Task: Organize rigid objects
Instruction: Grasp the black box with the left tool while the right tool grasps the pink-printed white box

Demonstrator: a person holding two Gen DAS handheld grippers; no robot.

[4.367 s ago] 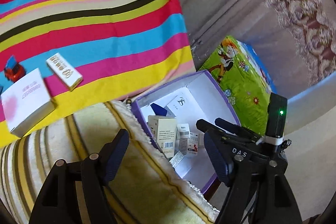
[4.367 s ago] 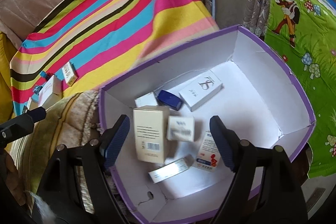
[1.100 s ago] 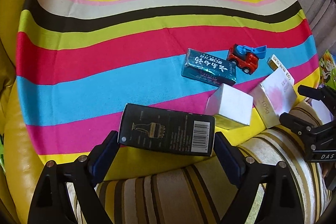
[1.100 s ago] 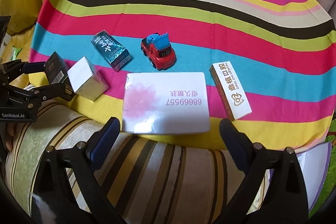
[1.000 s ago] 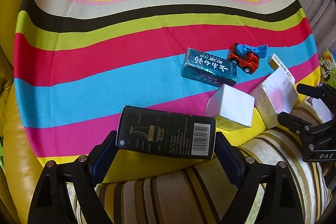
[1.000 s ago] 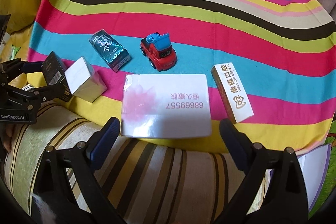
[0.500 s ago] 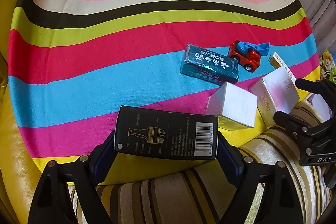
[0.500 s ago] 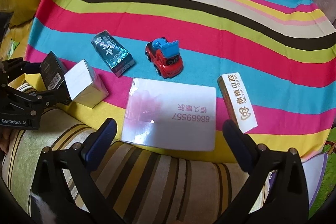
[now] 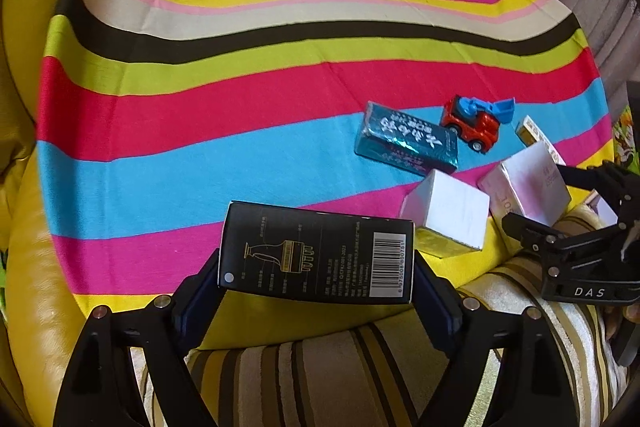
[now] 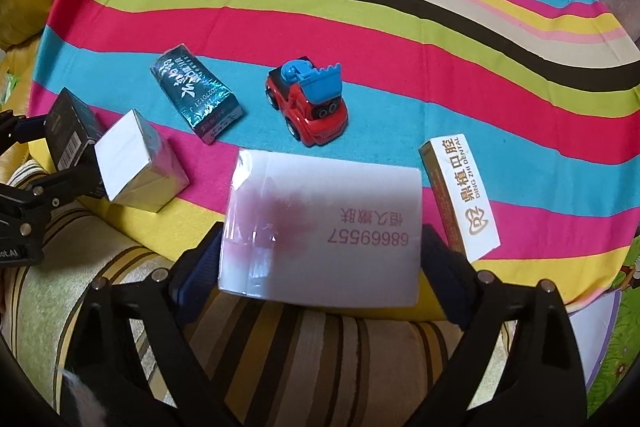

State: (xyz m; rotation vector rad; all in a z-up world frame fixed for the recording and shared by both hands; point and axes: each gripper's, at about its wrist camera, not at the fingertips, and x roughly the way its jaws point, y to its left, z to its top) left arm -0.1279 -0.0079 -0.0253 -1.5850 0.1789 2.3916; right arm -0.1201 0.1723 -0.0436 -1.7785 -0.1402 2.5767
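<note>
1. Left gripper point(image 9: 316, 291): jaws set wide, pads against both ends of black box point(image 9: 316, 255), lengthwise grip, box at near edge of striped cloth point(image 9: 240, 107).
2. Right gripper point(image 10: 320, 267): jaws just closed in on white box point(image 10: 324, 231); pads flush at both sides, looks gripped.
3. Still loose on cloth: silver cube box point(image 10: 138, 163), teal box point(image 10: 196, 97), toy truck point(image 10: 308, 103), dental box point(image 10: 460, 199).
4. Risk: long end-to-end hold on black box w/ little pad overlap → could pivot or slip out on lift.
5. Risk: glossy wrap on white box → slide if squeeze too light.
6. Risk: cube box touching or v. close to black box's right end → may get dragged or knocked.
7. Risk: grippers close together → clash if both lift at once.
</note>
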